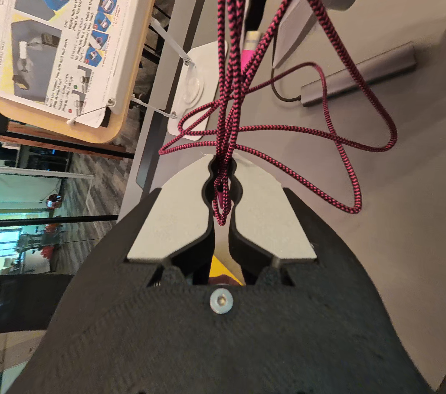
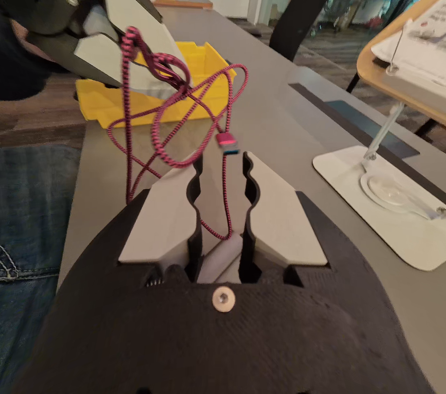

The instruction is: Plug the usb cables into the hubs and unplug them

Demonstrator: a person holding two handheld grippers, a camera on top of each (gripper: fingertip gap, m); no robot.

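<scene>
Left gripper (image 1: 222,189): fingers closed on a bundle of loops of the pink-and-black braided cable (image 1: 284,128), which hangs from it in a tangle above the bench (image 1: 398,165).
Right gripper (image 2: 223,191): fingers moderately spread, clamping nothing; one strand of cable runs loose through the gap.
Plug (image 2: 228,142): pink-shelled, blue-tongued, dangling free just beyond the right fingertips, above the bench and gripped by neither tool.
Hub (image 1: 359,76): a grey bar lying flat on the bench with its own dark lead, well apart from the plug.
Stage: judged to be sorting the cable out before any insertion.
Risk, tangle: the crossed loops could cinch into a knot if the right gripper pulls the plug away, since the left pinches several strands at once.
Risk, grasp: the swinging plug may twist as the fingers close, leaving it skewed for the port.
Risk, hub: a trailing loop could drag the unheld hub.
Left view only: the hub.
Right view only: the yellow bin (image 2: 212,83) at the bench's far edge behind the left gripper, and the spread right fingers.
</scene>
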